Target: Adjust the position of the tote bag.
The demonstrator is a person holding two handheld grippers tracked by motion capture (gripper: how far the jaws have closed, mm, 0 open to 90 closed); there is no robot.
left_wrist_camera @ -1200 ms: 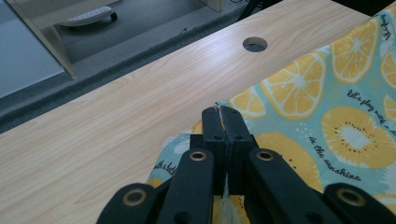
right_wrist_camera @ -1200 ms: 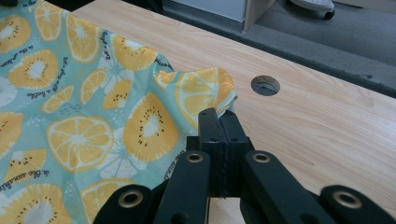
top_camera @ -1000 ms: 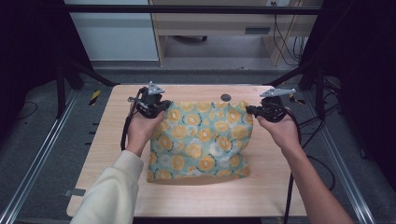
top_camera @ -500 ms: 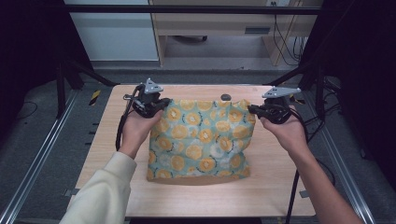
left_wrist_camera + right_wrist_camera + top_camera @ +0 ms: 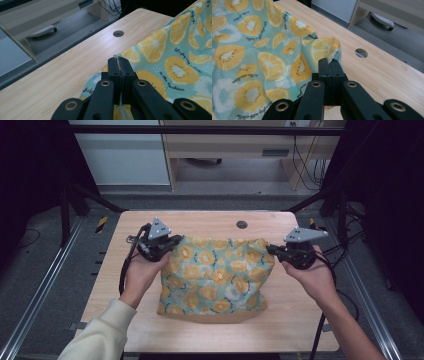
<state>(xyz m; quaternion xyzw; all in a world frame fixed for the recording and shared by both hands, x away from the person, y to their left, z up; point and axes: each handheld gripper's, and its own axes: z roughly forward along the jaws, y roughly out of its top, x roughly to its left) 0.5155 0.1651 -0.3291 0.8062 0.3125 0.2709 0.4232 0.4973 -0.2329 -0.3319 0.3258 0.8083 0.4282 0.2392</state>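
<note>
With each far corner pinched between pressed-together jaws, the left gripper [image 5: 170, 242] and right gripper [image 5: 272, 250] stretch the fruit-print cloth [image 5: 215, 275] taut over the table [image 5: 210, 220], likely for spreading or folding.

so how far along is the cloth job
Done: both far corners of the teal cloth printed with orange fruit slices are gripped, one by the left gripper, one by the right gripper, jaws shut on the fabric. In hand: the far edge is held stretched between them. Left: the cloth is wrinkled, its near edge lying on the pale wooden table, so spreading or folding is probably ahead.
</note>
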